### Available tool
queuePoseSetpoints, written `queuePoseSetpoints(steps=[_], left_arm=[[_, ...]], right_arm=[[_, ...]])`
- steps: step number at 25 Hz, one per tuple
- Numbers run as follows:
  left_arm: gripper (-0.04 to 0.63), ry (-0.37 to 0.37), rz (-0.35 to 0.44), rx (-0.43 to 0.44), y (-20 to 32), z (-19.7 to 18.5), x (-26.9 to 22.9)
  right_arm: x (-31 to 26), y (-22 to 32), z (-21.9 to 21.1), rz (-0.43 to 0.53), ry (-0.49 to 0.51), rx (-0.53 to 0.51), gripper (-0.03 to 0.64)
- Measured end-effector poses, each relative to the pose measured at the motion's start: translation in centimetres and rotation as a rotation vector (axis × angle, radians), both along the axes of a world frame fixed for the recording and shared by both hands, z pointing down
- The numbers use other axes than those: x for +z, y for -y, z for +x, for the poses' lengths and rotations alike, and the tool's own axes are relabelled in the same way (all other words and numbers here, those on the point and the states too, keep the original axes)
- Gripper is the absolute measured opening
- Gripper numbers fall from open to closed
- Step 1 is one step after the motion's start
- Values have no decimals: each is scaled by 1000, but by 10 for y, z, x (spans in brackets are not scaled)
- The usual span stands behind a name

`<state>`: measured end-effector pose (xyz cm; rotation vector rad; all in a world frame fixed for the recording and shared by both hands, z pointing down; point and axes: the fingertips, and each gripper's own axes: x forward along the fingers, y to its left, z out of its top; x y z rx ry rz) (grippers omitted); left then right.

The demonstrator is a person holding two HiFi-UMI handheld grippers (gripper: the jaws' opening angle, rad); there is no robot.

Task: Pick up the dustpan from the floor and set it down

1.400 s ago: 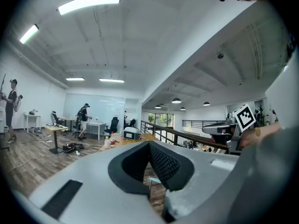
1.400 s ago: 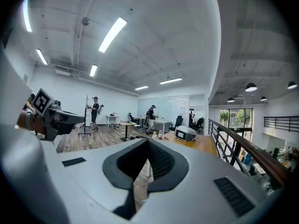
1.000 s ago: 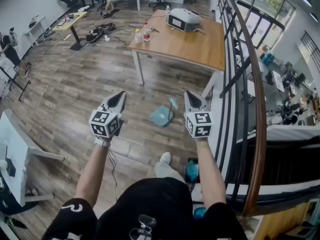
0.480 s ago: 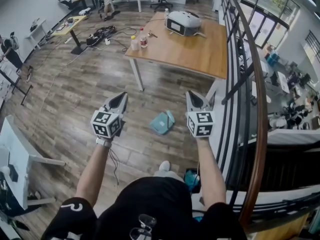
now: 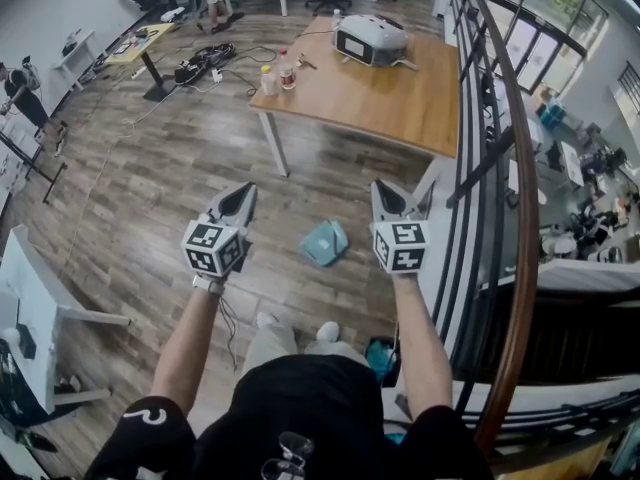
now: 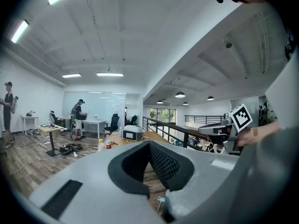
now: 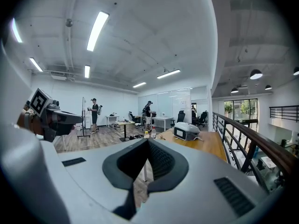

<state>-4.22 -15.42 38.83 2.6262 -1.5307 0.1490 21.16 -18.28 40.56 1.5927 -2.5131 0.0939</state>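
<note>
on floor, roughly between grippers: dustpan

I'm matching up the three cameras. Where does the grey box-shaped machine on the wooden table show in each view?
Head view: the grey machine at top centre, on the far end of the wooden table.
Left gripper view: machine left of centre, just below mid height.
Right gripper view: machine right of centre, just below mid height.
Shared landmark: the black railing, to the machine's right in every view.
</note>
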Motion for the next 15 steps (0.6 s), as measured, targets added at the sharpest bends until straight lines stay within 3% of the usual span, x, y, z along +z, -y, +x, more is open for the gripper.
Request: queuePoseSetpoints(steps=[15], left_arm=[[-2, -29, 2, 20, 34, 2, 9]], right_arm=[[8, 29, -12, -16, -21, -10, -5]])
